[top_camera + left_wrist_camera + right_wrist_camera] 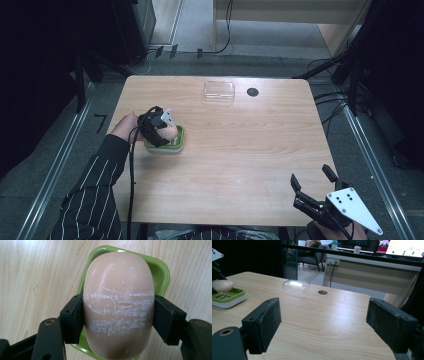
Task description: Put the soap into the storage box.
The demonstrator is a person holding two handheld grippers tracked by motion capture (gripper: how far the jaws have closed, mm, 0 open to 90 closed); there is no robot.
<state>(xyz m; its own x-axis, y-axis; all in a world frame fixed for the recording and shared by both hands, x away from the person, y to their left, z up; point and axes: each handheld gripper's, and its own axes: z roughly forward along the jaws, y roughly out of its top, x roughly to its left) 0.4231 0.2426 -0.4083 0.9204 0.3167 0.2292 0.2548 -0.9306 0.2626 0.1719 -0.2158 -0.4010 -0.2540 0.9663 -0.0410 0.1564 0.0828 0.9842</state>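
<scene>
A pale pink oval soap bar (117,305), scratched white across its middle, sits between the pads of my left gripper (117,320), which is shut on it. Right under the soap lies a green soap dish (162,272) with a white base. In the high view the left gripper (162,129) holds the soap (171,132) over the dish (179,142) at the table's left side. My right gripper (311,181) stands open near the front right corner with nothing between its jaws. The right gripper view shows the dish (229,297) and soap (222,285) far left.
A clear plastic lid or box (219,91) lies near the table's far edge, with a small dark round hole (252,92) beside it. The wooden table (240,160) is bare across its middle and right. Cables trail on the floor beyond.
</scene>
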